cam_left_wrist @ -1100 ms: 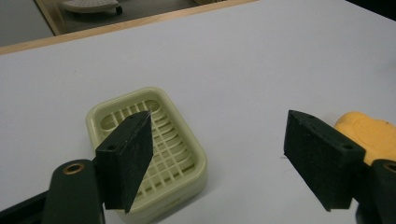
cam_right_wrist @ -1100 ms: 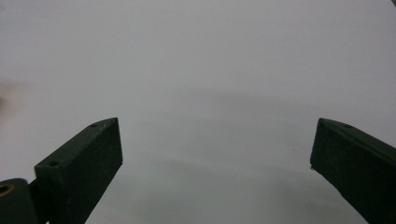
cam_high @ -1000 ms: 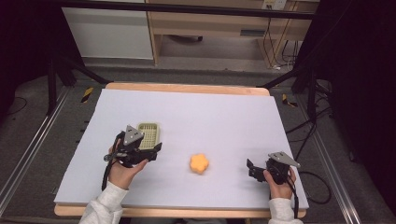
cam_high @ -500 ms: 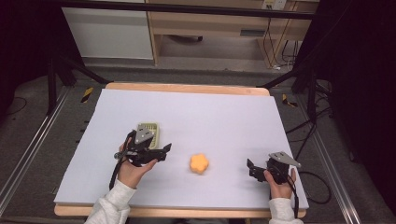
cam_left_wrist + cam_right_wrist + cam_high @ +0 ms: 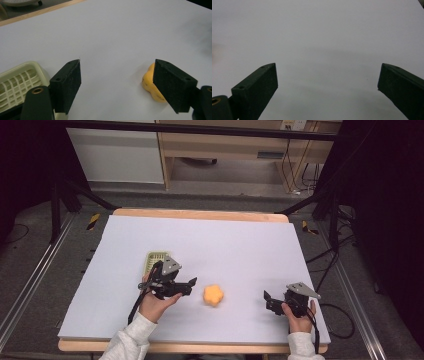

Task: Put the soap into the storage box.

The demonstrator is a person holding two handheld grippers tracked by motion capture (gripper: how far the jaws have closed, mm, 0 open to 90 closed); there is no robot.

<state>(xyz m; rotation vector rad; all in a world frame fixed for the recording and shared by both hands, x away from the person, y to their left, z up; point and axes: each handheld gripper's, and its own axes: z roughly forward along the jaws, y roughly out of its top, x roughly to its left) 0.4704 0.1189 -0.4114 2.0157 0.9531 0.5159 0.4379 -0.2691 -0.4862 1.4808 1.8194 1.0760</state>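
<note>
Pale green slotted tray at left of the white table, partly covered by the left gripper in the high view; cut off at the lower left edge in the left gripper view, with nothing seen in the visible part of its grid. Left gripper held in the left hand, pointed rightward toward the orange flower-shaped piece; jaws wide apart, clamped on nothing. Orange flower-shaped piece lying flat on the table just right of the left gripper tips, not touched; in the left gripper view seen beside and partly behind the right-hand jaw, its far side hidden. Bare white surface between the two jaws in that view. Right gripper near the table's front right corner, held in the right hand, pointed leftward, well apart from the orange piece; jaws spread wide in the right gripper view, nothing between them but plain tabletop. Wooden table edge along the far side; pale cabinets and cables on the dark floor beyond, too dim for detail. Round object at the top left of the left gripper view, cropped and not identifiable.
</note>
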